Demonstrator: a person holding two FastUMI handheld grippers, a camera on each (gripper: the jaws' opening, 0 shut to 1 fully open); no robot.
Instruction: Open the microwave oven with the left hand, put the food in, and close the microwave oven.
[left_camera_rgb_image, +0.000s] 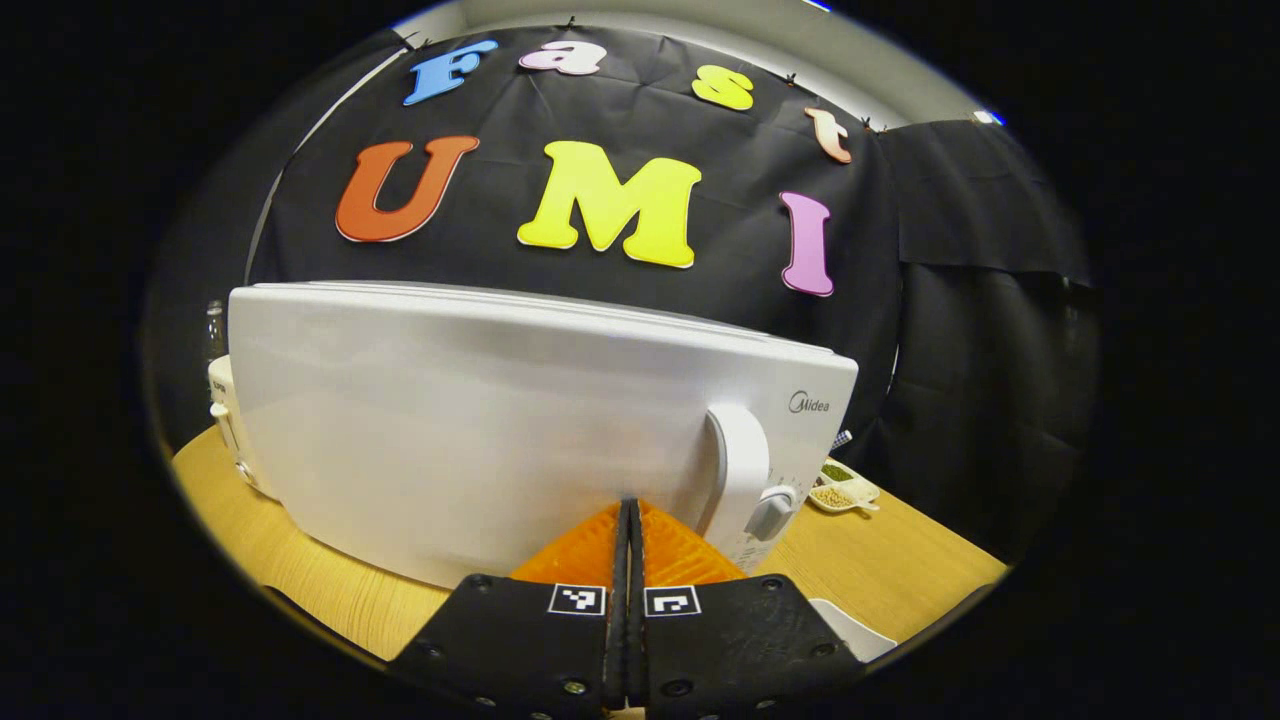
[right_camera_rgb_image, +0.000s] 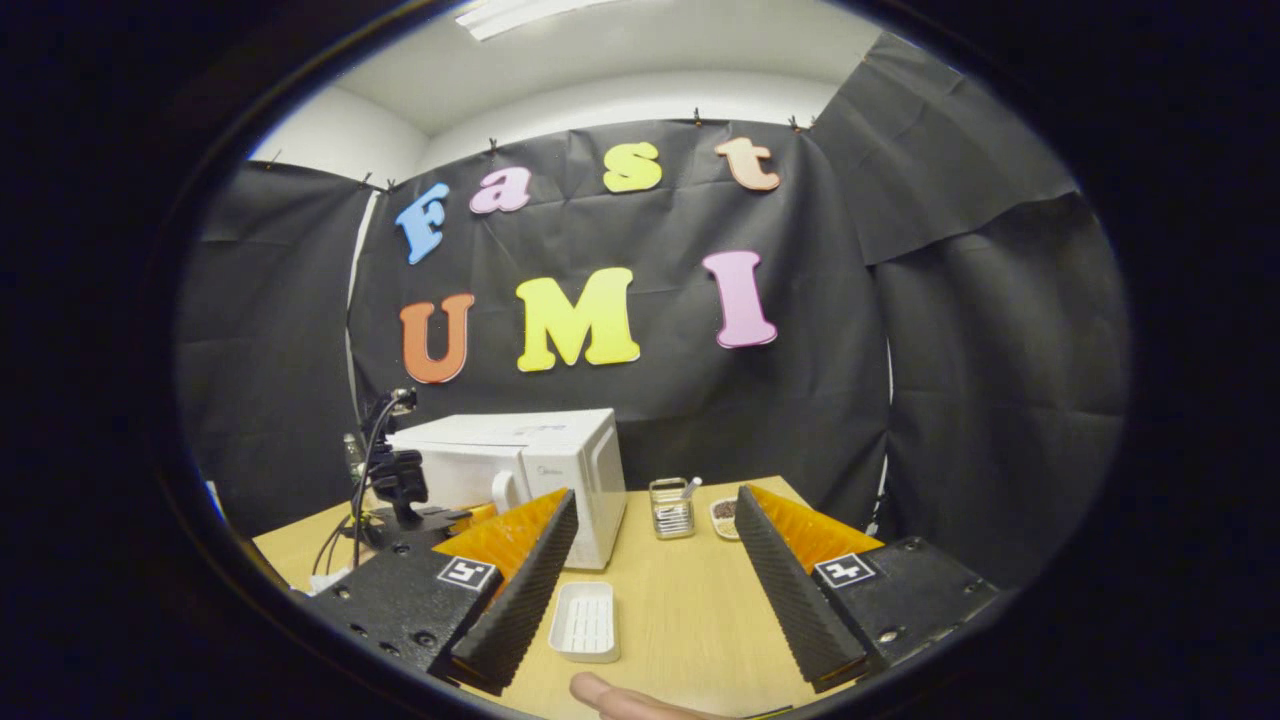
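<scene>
Straight ahead of your left claw (left_camera_rgb_image: 629, 520), almost against its tips, stands the microwave oven (left_camera_rgb_image: 480, 420), its door closed as far as you can judge. That claw is clenched on nothing, the two orange ribbed fingers (left_camera_rgb_image: 575, 550) pressed flat together. Left of it, the oven's broad white face is smooth, glossy, hard plastic: no purchase there, and pads would likely slide. Just right of the tips rises the handle (left_camera_rgb_image: 738, 465), a rounded white upright bar standing proud of the door. Take hold there. It looks stiff and slick, so set the pads square across it and pull steadily; the oven looks a light box and may shift on the smooth wooden surface (left_camera_rgb_image: 880, 570) if you jerk. Right of the handle sits a grey knob (left_camera_rgb_image: 771, 515), and farther right a small white dish of grains (left_camera_rgb_image: 845, 490).

From your right claw (right_camera_rgb_image: 650, 560), which is released with its fingers well apart, the oven lies ahead and left. Between the fingers and near them lies a shallow white tray (right_camera_rgb_image: 586, 620), ribbed inside, rigid and probably light; I can't tell whether it holds food. Ahead stands a clear glass jar (right_camera_rgb_image: 672, 508), fragile. A fingertip (right_camera_rgb_image: 620, 695) shows below.
</scene>
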